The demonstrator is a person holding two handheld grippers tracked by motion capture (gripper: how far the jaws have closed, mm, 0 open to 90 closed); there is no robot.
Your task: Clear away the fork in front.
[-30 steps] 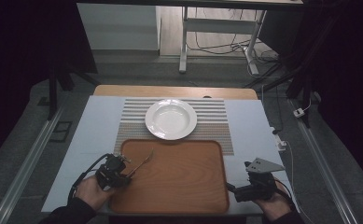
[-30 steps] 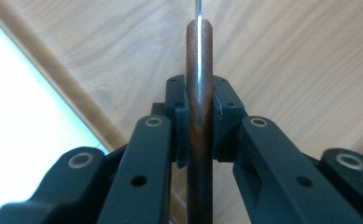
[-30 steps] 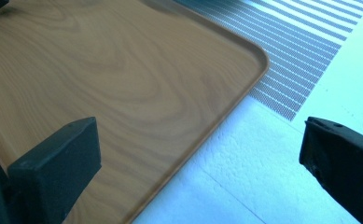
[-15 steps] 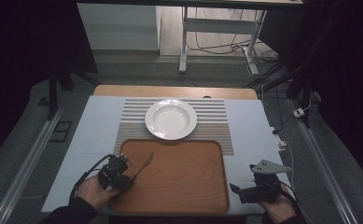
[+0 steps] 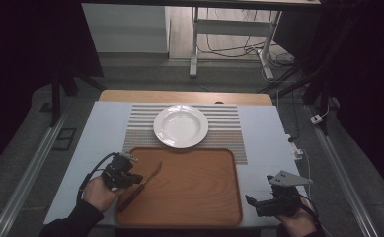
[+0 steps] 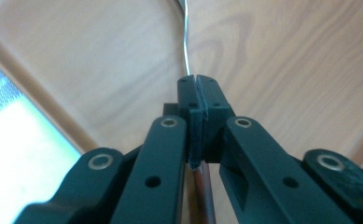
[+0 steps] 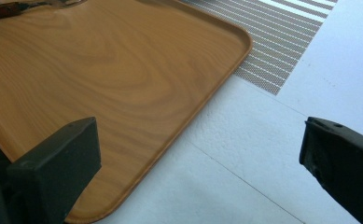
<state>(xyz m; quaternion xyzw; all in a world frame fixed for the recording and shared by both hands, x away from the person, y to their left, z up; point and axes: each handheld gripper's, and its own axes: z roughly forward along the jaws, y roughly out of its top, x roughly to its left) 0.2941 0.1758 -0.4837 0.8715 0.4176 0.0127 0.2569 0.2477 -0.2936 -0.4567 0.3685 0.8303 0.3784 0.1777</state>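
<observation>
- Your left gripper (image 5: pixel 136 178) sits at the near left corner of the wooden tray (image 5: pixel 199 197), and its jaws are clenched on a knife (image 5: pixel 142 186).
- In the left gripper view the two jaw pads (image 6: pixel 202 105) press together with the thin metal blade (image 6: pixel 186 42) running up between them and out over the tray's wood grain.
- The knife's reddish-brown handle (image 6: pixel 202 196) shows below the pads in that view, close to the camera.
- From the high view the knife slants across the tray's left part, blade end pointing up and right toward the plate (image 5: pixel 180 126), handle end down toward the tray's near rim.
- You cannot tell from these pictures whether the knife rests on the tray or is lifted a little off it.
- Your right gripper (image 5: pixel 251 201) hangs at the near right, just outside the tray's right rim, over the pale table top (image 5: pixel 273 143).
- Its jaws are released: in the right gripper view they stand wide apart, with the tray's rounded corner (image 7: pixel 237 37) and bare table between them, and nothing is held.
- The white plate stands empty on the striped mat (image 5: pixel 229 123), just beyond the tray's far edge.
- The mat's near edge is tucked under or against the tray; you cannot tell which.
</observation>
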